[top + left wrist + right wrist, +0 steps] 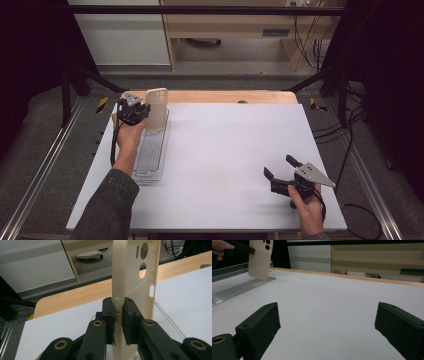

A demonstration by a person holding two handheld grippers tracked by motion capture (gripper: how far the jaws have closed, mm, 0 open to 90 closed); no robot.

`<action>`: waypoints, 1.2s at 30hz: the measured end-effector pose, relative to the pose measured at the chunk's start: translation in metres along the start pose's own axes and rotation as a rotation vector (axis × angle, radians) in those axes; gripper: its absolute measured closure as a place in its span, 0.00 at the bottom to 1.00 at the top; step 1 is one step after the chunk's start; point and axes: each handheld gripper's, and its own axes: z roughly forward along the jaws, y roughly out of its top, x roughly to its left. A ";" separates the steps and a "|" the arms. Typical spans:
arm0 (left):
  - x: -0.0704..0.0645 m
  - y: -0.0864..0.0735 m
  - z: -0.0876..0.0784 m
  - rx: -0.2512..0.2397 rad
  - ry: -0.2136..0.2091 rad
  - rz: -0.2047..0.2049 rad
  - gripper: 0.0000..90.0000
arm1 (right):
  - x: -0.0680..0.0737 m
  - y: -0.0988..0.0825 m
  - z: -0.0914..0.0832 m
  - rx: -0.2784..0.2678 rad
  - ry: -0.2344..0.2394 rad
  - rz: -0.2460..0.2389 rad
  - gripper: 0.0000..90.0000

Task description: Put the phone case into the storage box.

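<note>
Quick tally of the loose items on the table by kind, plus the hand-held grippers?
Cream phone case: 1, clamped on its edge by the left hand-held gripper
Clear plastic tray: 1
Hand-held grippers: 2, the right hand-held gripper open with nothing between its jaws
Total: 4
</note>
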 end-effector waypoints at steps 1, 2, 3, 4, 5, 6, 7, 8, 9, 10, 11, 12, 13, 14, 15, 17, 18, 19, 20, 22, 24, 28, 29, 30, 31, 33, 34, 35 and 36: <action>0.000 0.000 0.000 0.002 0.001 0.004 0.89 | 0.000 0.000 0.000 0.000 0.001 0.000 0.07; 0.000 0.000 0.000 0.001 0.003 0.003 0.89 | 0.000 0.000 0.000 0.001 0.001 -0.001 0.07; -0.001 0.000 0.000 0.003 0.005 0.005 0.89 | 0.000 0.000 0.000 0.002 0.000 -0.002 0.07; -0.001 0.000 0.000 0.001 0.006 0.003 0.89 | 0.001 0.000 0.000 0.004 -0.001 -0.001 0.07; -0.001 0.000 0.001 0.000 0.006 0.000 0.89 | 0.001 0.000 0.001 0.006 0.001 -0.007 0.06; -0.002 0.001 0.001 -0.002 0.007 0.000 0.89 | 0.002 0.000 0.001 0.008 0.003 -0.008 0.06; -0.002 0.001 0.001 -0.002 0.007 0.002 0.89 | 0.002 0.000 0.001 0.008 0.003 -0.009 0.06; -0.002 0.001 0.001 -0.002 0.007 0.002 0.89 | 0.002 0.000 0.001 0.008 0.003 -0.011 0.06; -0.002 0.001 0.001 -0.001 0.005 0.003 0.89 | 0.002 0.000 0.001 0.008 0.003 -0.009 0.06; -0.002 0.001 0.001 -0.001 0.006 0.002 0.89 | 0.002 0.000 0.001 0.007 0.002 -0.012 0.06; -0.002 0.001 0.001 0.000 0.005 0.000 0.89 | 0.002 0.000 0.001 0.007 0.002 -0.011 0.06; -0.001 0.001 0.001 0.000 0.004 -0.003 0.89 | 0.002 0.000 0.001 0.007 0.002 -0.009 0.06; -0.001 0.001 0.001 0.000 0.002 -0.005 0.89 | 0.002 0.000 0.001 0.008 0.002 -0.006 0.06; -0.001 0.001 0.001 0.000 0.003 -0.005 0.89 | 0.002 0.000 0.001 0.008 0.001 -0.005 0.06; -0.001 0.001 0.002 0.001 0.005 -0.002 0.89 | 0.002 0.000 0.001 0.008 0.001 -0.007 0.06; -0.001 0.001 0.002 0.004 0.005 0.000 0.89 | 0.002 -0.001 0.001 0.010 -0.001 -0.009 0.06; 0.000 0.002 0.002 0.006 0.005 0.001 0.89 | 0.002 -0.001 0.001 0.011 -0.002 -0.009 0.06; 0.000 0.002 0.003 0.006 0.006 0.002 0.89 | 0.002 -0.001 0.001 0.010 -0.003 -0.011 0.06; -0.001 0.002 0.003 0.005 0.007 0.000 0.89 | 0.002 -0.001 0.001 0.010 -0.003 -0.010 0.06; -0.001 0.002 0.003 0.005 0.009 -0.002 0.89 | 0.002 -0.001 0.001 0.010 -0.004 -0.009 0.06; 0.000 0.002 0.004 0.007 0.012 0.001 0.89 | 0.001 -0.001 0.001 0.010 -0.005 -0.009 0.06; 0.001 0.001 0.004 0.008 0.018 -0.002 0.88 | 0.002 -0.001 0.001 0.011 -0.005 -0.009 0.06; 0.001 0.001 0.004 0.010 0.019 -0.001 0.88 | 0.002 -0.001 0.001 0.011 -0.005 -0.010 0.06; 0.001 0.001 0.004 0.010 0.022 0.002 0.88 | 0.002 -0.001 0.001 0.011 -0.005 -0.010 0.06; 0.001 0.001 0.005 0.011 0.024 0.001 0.88 | 0.002 -0.001 0.001 0.012 -0.004 -0.010 0.06; 0.002 0.001 0.005 0.013 0.025 -0.001 0.88 | 0.002 -0.001 0.001 0.012 -0.004 -0.011 0.06; 0.002 0.001 0.005 0.014 0.024 -0.002 0.88 | 0.002 -0.001 0.001 0.012 -0.005 -0.010 0.06; 0.002 0.001 0.005 0.014 0.024 -0.001 0.88 | 0.002 -0.001 0.001 0.012 -0.004 -0.009 0.06; 0.002 0.001 0.005 0.015 0.024 -0.002 0.88 | 0.002 -0.001 0.001 0.012 -0.004 -0.009 0.06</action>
